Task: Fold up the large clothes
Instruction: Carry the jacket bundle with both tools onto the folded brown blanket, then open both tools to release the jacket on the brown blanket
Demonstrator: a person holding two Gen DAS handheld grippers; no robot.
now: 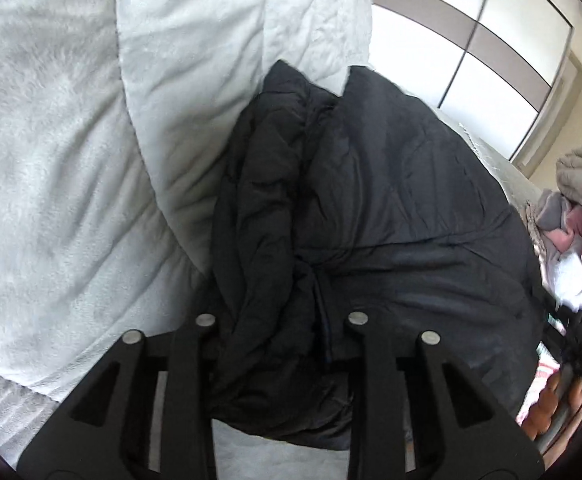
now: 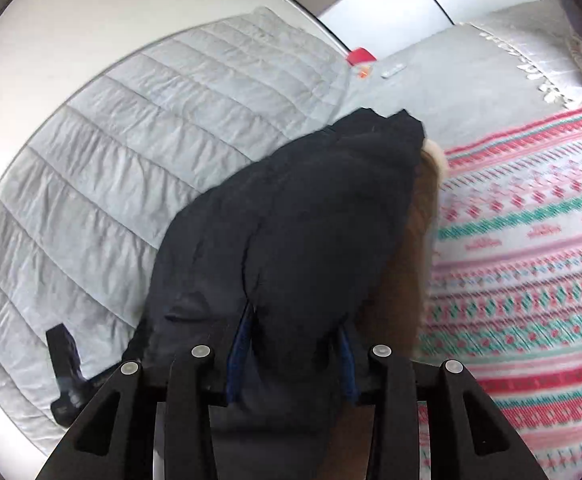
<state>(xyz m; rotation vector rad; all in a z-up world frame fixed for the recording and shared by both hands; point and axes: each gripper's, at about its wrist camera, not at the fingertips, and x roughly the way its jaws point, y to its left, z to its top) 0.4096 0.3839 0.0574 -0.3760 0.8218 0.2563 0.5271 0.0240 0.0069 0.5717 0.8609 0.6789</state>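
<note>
On right view only, patterned blanket (image 2: pixel 531 248), black jacket (image 2: pixel 291 220)

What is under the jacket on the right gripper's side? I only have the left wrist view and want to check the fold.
Observer: The right wrist view shows a red, green and white patterned blanket beside the black jacket.
Operator: Is the right gripper gripping fabric?
Observer: Yes, the right gripper has jacket fabric bunched between its blue-padded fingers.
Operator: Anything attached to the jacket there?
Observer: Brown fur trim runs along its right edge, probably a hood.
Operator: And the other side?
Observer: A grey quilted bedspread with a black gripper-like tool lying on it.
</note>
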